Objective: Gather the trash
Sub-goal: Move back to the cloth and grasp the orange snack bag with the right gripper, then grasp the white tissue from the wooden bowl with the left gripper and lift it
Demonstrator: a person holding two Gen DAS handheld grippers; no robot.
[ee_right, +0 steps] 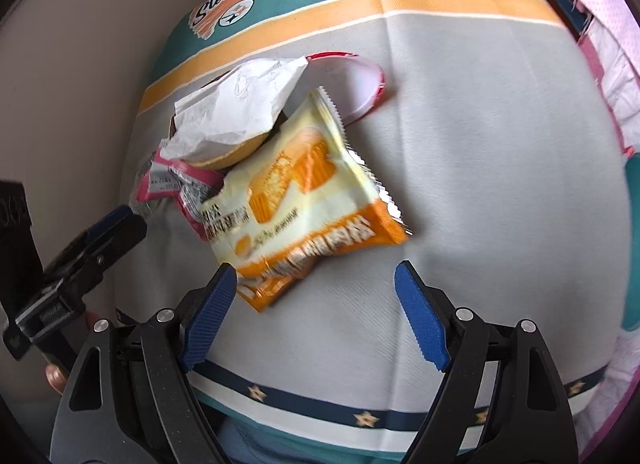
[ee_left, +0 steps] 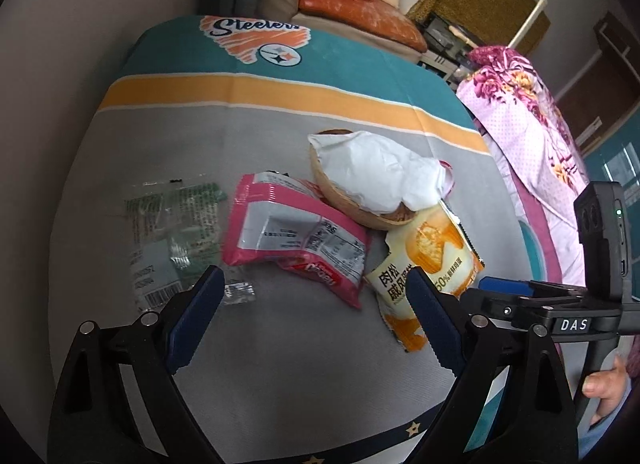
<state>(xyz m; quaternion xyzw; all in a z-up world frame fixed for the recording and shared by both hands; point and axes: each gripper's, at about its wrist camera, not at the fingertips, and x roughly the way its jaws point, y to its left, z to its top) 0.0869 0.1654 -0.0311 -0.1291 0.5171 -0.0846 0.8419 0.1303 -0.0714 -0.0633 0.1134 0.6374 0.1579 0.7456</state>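
**Trash spread on the cloth-covered desk, both tools spread**

From left to right across the desk (ee_left: 280, 364), which is draped in a grey cloth with teal and orange bands at its far edge: your left tool (ee_left: 312, 284) hovers over the near edge, its blue fingers spread wide with nothing between them. Off its left finger lies a clear wrapper (ee_left: 172, 224) with green print and a barcode, flat on the grey area toward the left edge. Just beside that is a pink wrapper (ee_left: 292, 236), crumpled and lying label up. Its far right corner meets a shallow bowl (ee_left: 352, 208), which holds a white crumpled paper (ee_left: 376, 172).

Next comes the yellow-orange snack wrapper (ee_right: 304, 200), lying flat with its upper corner against the bowl and its lower end just ahead of the left finger of your right tool (ee_right: 316, 276). That tool is also spread, with nothing between its fingers, above the near edge of the desk. A red-rimmed lid (ee_right: 360, 84) lies beyond the snack wrapper, toward the far edge. At the right edge hangs a pink floral cloth (ee_left: 520, 112).
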